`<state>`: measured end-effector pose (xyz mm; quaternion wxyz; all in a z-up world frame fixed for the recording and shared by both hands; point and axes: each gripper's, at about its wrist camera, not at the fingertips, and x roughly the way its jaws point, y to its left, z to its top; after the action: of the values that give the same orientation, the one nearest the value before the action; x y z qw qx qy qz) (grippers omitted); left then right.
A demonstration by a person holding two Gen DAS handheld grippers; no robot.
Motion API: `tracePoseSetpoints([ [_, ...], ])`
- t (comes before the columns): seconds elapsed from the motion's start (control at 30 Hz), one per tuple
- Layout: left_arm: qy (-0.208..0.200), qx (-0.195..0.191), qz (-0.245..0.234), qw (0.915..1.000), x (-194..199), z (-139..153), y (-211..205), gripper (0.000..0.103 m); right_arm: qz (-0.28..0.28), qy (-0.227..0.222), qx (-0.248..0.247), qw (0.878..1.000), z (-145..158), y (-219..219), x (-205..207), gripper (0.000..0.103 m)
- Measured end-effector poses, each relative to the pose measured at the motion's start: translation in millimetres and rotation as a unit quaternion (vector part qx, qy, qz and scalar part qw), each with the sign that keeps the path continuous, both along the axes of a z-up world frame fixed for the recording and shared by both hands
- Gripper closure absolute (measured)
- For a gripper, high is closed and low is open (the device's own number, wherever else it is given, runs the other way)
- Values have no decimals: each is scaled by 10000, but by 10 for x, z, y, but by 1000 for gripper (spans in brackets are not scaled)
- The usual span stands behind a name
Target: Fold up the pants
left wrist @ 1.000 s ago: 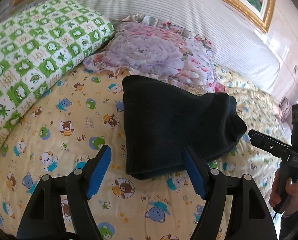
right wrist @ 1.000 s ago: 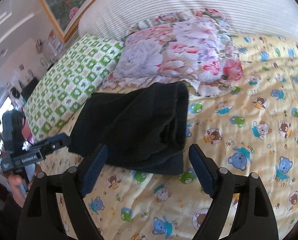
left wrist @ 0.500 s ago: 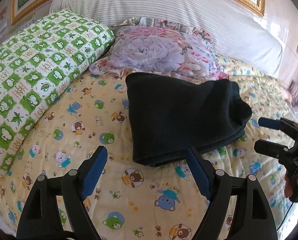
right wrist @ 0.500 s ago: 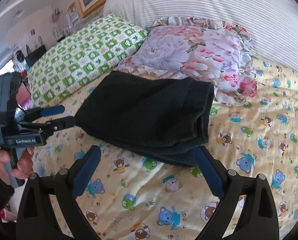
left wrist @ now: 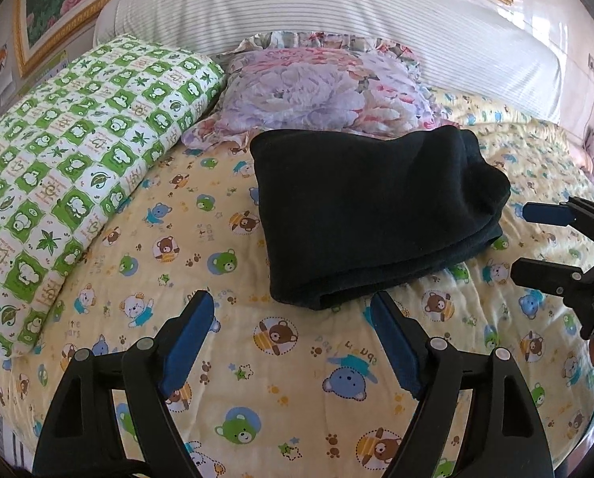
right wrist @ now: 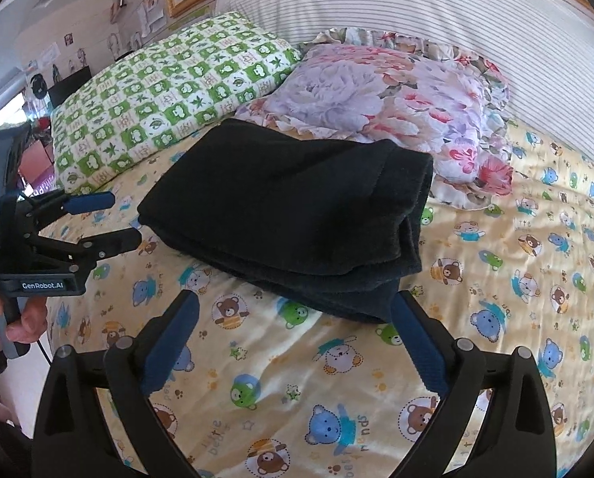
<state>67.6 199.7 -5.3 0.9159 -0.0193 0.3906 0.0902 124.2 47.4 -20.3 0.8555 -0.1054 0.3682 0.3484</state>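
Both grippers have backed away from the dark fleece pants (left wrist: 376, 215), now a folded stack on the yellow bear-print bedsheet (left wrist: 297, 378) beside the floral pillow (left wrist: 320, 87). Left gripper (left wrist: 293, 338) and right gripper (right wrist: 293, 334) hover spread, empty, likely because the fold looks finished.

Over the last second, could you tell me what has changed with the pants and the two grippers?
Both grippers have pulled back from the pants: the left gripper and right gripper, both open and empty, now sit farther off, apart from the cloth. The folded bundle has settled flatter on the bedsheet. The green pillow and floral pillow stayed put.
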Motion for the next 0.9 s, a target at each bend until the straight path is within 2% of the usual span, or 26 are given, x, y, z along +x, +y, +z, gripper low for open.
tracePoseSetpoints([
  [0.43,74,24,31,10000,30,-69,-5,20,30,-5,-96,9999,-113,27,26,6],
  [0.73,97,241,37,9997,99,-126,-54,20,7,99,-184,9998,-216,32,72,5],
  [0.9,128,224,25,9997,127,-159,-46,20,73,71,-248,9996,-227,70,78,5],
])
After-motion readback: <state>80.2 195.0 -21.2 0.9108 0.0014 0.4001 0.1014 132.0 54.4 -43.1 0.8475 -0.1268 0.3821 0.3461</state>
